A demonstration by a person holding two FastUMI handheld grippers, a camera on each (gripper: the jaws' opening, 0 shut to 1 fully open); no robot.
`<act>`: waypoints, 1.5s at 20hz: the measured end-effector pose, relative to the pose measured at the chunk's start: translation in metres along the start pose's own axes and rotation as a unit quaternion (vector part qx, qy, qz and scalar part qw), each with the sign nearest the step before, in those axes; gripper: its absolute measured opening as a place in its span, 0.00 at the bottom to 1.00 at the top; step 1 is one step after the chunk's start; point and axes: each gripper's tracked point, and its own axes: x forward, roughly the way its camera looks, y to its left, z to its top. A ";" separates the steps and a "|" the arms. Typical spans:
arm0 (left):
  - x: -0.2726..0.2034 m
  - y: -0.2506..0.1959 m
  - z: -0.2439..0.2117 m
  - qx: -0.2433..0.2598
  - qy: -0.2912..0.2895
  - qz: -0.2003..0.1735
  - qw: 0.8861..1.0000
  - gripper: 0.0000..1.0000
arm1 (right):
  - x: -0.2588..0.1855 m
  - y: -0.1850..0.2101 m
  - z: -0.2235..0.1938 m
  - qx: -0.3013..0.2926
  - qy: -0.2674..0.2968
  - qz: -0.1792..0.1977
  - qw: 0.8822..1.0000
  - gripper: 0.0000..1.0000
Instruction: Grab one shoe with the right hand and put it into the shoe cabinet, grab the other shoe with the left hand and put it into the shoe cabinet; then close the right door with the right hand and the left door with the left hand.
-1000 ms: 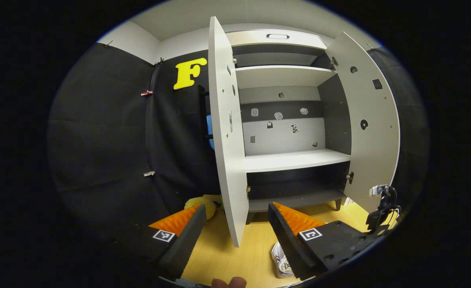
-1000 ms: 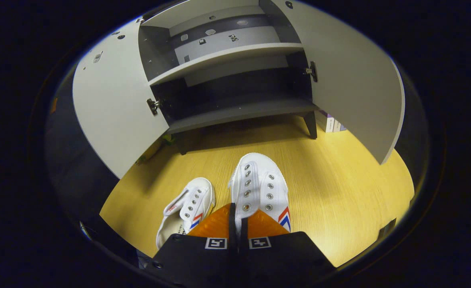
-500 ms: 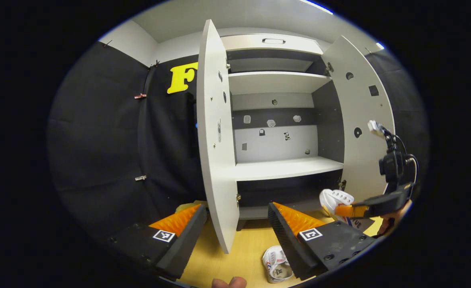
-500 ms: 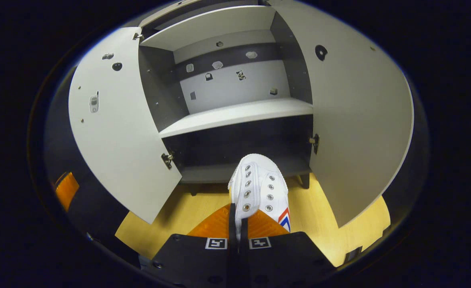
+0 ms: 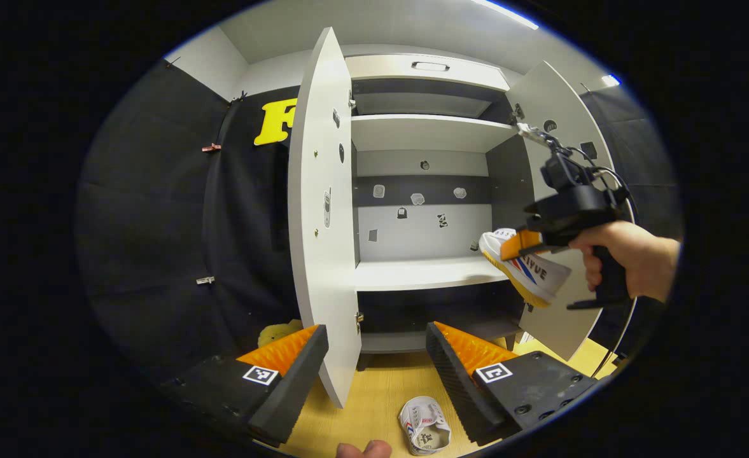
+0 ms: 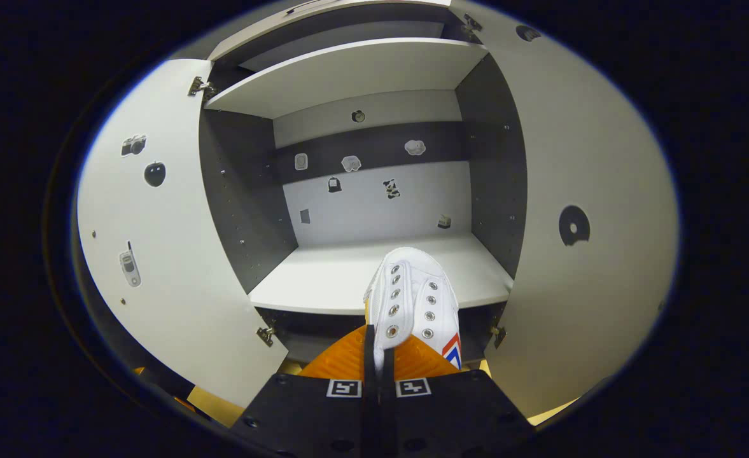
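Observation:
My right gripper (image 6: pixel 377 334) is shut on the side of a white lace-less shoe (image 6: pixel 415 299) with a red and blue mark, held in the air just before the cabinet's middle shelf (image 6: pixel 342 283). In the left gripper view that shoe (image 5: pixel 527 266) and right gripper (image 5: pixel 519 245) hang at the shelf's right front edge, held by a hand (image 5: pixel 629 257). The other white shoe (image 5: pixel 424 425) lies on the wooden floor below. My left gripper (image 5: pixel 377 362) stands open low before the open left door (image 5: pixel 317 210). The right door (image 6: pixel 590 235) is open too.
The shoe cabinet (image 5: pixel 422 197) has several shelves with stickers on its back panel. A yellow soft object (image 5: pixel 275 332) lies on the floor left of the left door. Black cloth wall (image 5: pixel 158 210) stands to the left.
The right gripper lifted the shoe from floor height up to the middle shelf and nearer the cabinet. The left gripper stayed open and drifted slightly.

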 end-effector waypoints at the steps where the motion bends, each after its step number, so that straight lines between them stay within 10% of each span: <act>1: 0.001 0.000 -0.001 0.000 0.000 0.000 1.000 0.96 | 0.012 0.000 0.011 -0.004 -0.002 -0.002 1.000 0.05; 19: 0.020 0.003 -0.016 -0.012 0.028 0.027 0.999 0.96 | 0.237 -0.063 0.033 -0.128 0.112 -0.078 0.982 0.05; 30: 0.019 0.006 -0.020 -0.020 0.036 0.034 0.999 0.96 | 0.255 -0.072 0.019 -0.145 0.134 -0.102 0.975 0.17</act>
